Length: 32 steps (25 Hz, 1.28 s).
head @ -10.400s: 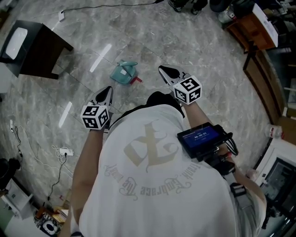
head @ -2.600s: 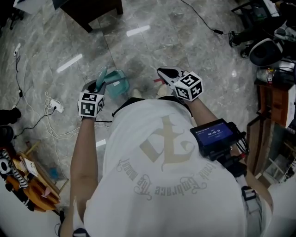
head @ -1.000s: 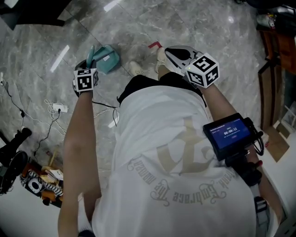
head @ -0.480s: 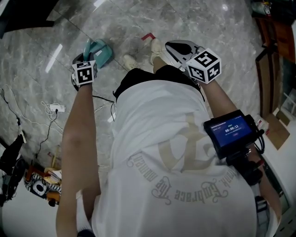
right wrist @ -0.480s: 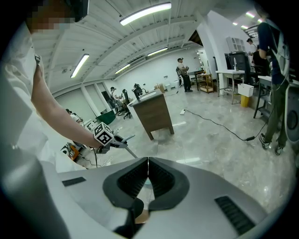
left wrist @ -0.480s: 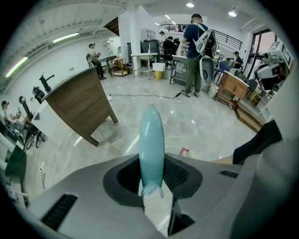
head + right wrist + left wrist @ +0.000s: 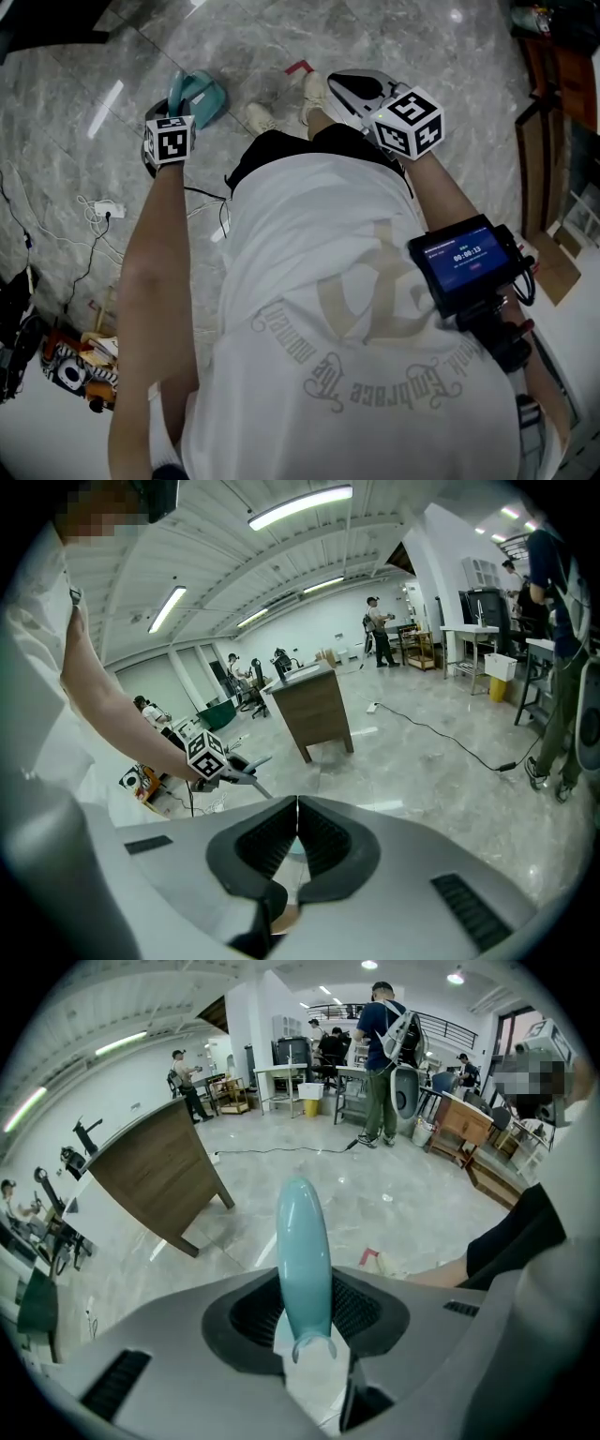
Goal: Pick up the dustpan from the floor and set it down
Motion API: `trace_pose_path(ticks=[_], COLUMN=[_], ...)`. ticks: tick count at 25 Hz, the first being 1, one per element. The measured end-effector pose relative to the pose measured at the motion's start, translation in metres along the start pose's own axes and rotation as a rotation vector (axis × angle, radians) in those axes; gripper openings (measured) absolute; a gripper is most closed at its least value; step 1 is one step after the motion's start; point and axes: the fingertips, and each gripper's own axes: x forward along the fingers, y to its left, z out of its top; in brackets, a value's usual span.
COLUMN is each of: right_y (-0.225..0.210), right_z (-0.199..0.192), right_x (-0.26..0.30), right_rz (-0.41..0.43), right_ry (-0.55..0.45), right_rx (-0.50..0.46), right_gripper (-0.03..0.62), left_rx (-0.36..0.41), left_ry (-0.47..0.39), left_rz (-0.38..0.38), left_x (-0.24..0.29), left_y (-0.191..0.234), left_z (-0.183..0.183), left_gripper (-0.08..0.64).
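Observation:
The teal dustpan (image 7: 202, 95) rests on the marble floor at the upper left of the head view, its handle (image 7: 304, 1255) standing up. My left gripper (image 7: 176, 105) is right over it, pointing steeply down. The handle sits between the left gripper's (image 7: 306, 1309) jaws, which are opening; a thin gap shows beside the handle. My right gripper (image 7: 336, 84) hovers by the person's feet, apart from the dustpan. Its jaws meet in a line in the right gripper view (image 7: 296, 829), with nothing between them.
A dark wooden desk (image 7: 157, 1174) stands beyond the dustpan. A small red piece (image 7: 298, 68) lies near the person's shoes (image 7: 257, 116). White cables and a plug strip (image 7: 99, 208) trail at the left. Brown furniture (image 7: 536, 112) lines the right edge. People stand far off.
Since the earliest frame my left gripper took the dustpan by its handle and carried it to another spot on the floor. In the last second the left gripper sank slightly with it. The right gripper stayed still.

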Motion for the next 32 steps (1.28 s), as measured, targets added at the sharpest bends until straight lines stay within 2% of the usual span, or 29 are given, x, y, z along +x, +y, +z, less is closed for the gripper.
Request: trace_pose_path(ticks=[3, 15, 26, 32], right_y=[0.0, 0.008, 0.022, 0.029], right_z=[0.001, 0.012, 0.027, 0.039], right_x=[0.0, 0.007, 0.018, 0.03], right_rz=[-0.002, 0.032, 0.09, 0.125], right_ry=[0.0, -0.014, -0.027, -0.032], right_rx=[-0.01, -0.052, -0.101, -0.136], right_gripper=[0.017, 0.017, 0.017, 0.017], left_rx=[0.039, 0.085, -0.049, -0.238], left_ry=[-0.011, -0.074, -0.157, -0.262], left_rz=[0.0, -0.001, 0.066, 0.111], left_x=[-0.001, -0.022, -0.072, -0.113], left_y=[-0.005, -0.012, -0.012, -0.003], left_z=[0.001, 0.009, -0.006, -0.006], left_gripper=[0.151, 0.17, 0.17, 0.169])
